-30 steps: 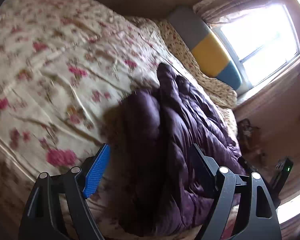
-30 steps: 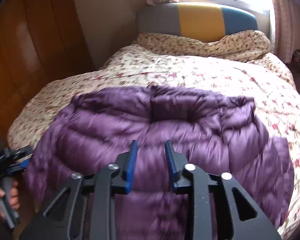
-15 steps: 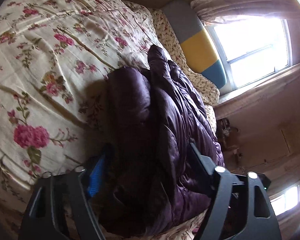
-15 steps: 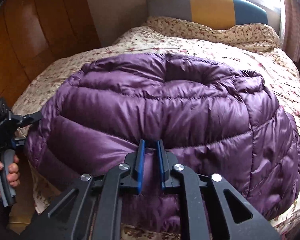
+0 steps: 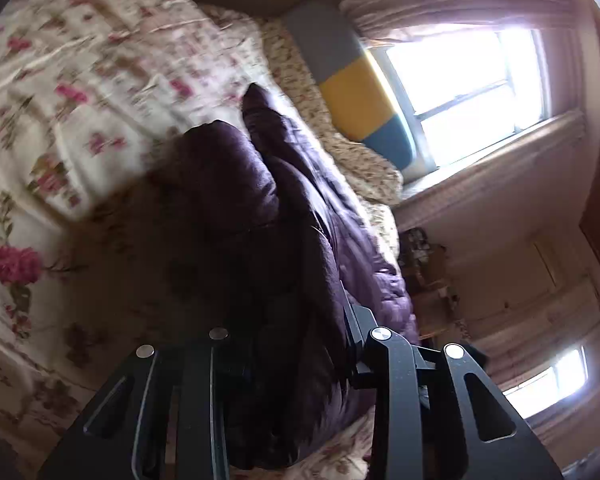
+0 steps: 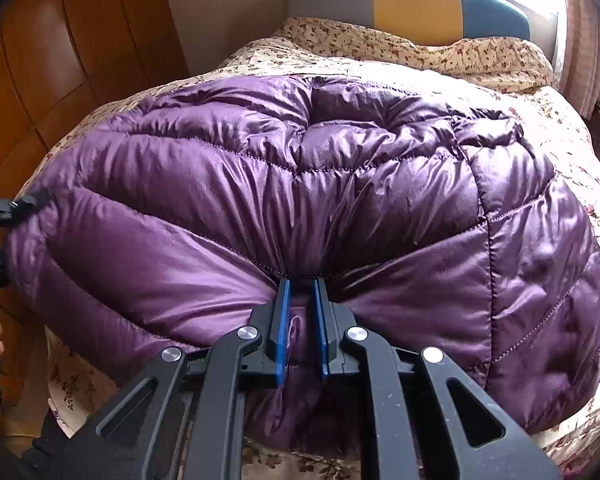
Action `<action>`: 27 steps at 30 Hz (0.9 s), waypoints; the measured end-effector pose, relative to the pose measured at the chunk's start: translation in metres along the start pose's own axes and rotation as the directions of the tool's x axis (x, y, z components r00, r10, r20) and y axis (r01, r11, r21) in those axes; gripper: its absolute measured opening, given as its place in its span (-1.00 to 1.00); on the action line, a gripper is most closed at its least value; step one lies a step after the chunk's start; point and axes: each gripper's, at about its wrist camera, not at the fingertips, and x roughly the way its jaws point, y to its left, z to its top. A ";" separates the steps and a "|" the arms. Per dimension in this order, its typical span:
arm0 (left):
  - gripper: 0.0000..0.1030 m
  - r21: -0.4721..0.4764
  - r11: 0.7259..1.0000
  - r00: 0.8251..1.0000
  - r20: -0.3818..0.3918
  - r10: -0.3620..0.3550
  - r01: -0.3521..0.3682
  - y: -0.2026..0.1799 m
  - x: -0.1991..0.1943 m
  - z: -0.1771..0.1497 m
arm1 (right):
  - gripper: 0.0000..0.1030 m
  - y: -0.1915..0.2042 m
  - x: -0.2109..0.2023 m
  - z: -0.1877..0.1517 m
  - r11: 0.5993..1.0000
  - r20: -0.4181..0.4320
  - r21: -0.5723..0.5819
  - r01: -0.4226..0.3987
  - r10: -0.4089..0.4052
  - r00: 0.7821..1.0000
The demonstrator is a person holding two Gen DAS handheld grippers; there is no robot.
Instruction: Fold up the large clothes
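Observation:
A purple quilted down jacket (image 6: 300,200) lies spread across the floral bed. My right gripper (image 6: 300,284) is shut on the jacket's near edge at its middle, with fabric bunched between the blue pads. My left gripper (image 5: 284,320) is closed on a thick fold at the jacket's (image 5: 236,208) left end; its fingertips are buried in the cloth. The left gripper also shows at the far left of the right wrist view (image 6: 24,204), touching the jacket's corner.
The bed has a floral sheet (image 5: 60,80) and a grey, yellow and blue headboard (image 6: 416,4) under a bright window (image 5: 460,88). A wooden wardrobe (image 6: 60,60) stands to the left. Clutter sits on the floor beside the bed (image 5: 424,256).
My right gripper moved in and closed on the jacket's near edge. My left gripper went from wide open around the jacket's end to closed on it.

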 end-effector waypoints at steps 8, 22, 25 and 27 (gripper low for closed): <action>-0.45 0.119 0.989 0.996 -0.011 -0.083 0.084 -0.073 0.004 0.007 | -0.82 -0.002 0.011 0.001 1.000 -0.021 -0.016 0.000 -0.001 1.000; -0.45 0.312 0.932 0.967 -0.224 -0.120 0.187 -0.205 0.108 -0.006 | -0.84 -0.025 -0.002 -0.003 0.993 -0.010 0.026 -0.119 0.119 0.993; -0.45 0.330 0.928 0.965 -0.245 -0.096 0.175 -0.216 0.124 -0.010 | -0.80 -0.038 -0.028 -0.005 0.992 0.012 0.035 -0.125 0.125 0.992; -0.45 0.332 0.929 0.962 -0.260 -0.079 0.166 -0.220 0.134 -0.014 | -0.74 -0.050 -0.047 -0.008 0.994 0.038 0.054 -0.099 0.097 0.995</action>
